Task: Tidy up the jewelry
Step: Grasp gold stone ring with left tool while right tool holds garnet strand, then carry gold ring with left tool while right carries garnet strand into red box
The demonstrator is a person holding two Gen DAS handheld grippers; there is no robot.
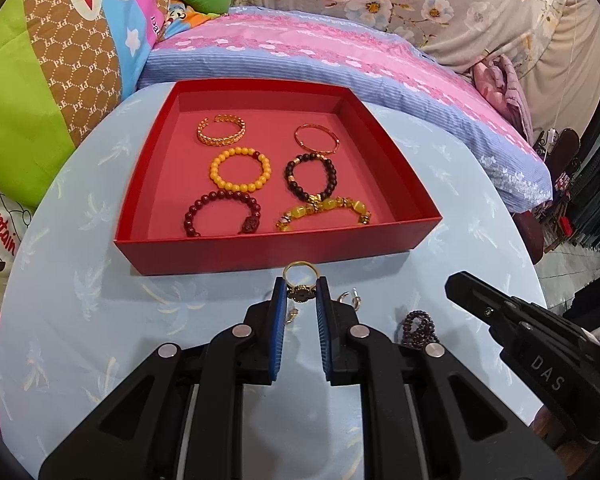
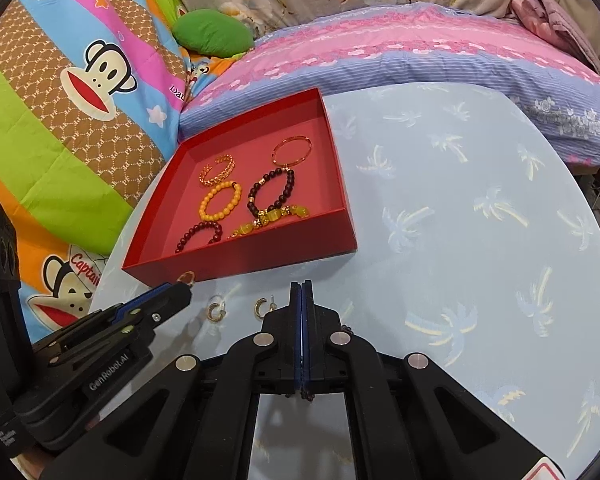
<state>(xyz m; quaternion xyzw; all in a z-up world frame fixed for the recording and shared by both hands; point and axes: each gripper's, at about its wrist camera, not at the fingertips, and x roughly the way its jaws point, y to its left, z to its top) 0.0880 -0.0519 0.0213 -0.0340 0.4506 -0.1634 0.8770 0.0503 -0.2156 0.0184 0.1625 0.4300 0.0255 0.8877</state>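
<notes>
A gold ring (image 1: 299, 274) with a dark top is pinched between the blue pads of my left gripper (image 1: 300, 287), a little above the table and just in front of the red box (image 1: 260, 258). In the right wrist view, the left gripper (image 2: 182, 287) shows the ring (image 2: 188, 278) at its tip by the box's (image 2: 240, 266) front wall. The box holds several bracelets. My right gripper (image 2: 301, 284) is shut, nothing visible between its tips; it (image 1: 454, 286) hovers right of the left one. A dark bead bracelet (image 1: 420, 328) lies on the table beneath it. Two gold earrings (image 2: 216, 312) (image 2: 262, 307) lie nearby.
The round table has a light blue palm-print cloth (image 2: 460, 220). A pink and blue pillow (image 1: 320, 52) lies right behind the box. A bright cartoon quilt (image 2: 80, 92) borders the table's left side. The cloth right of the box is bare.
</notes>
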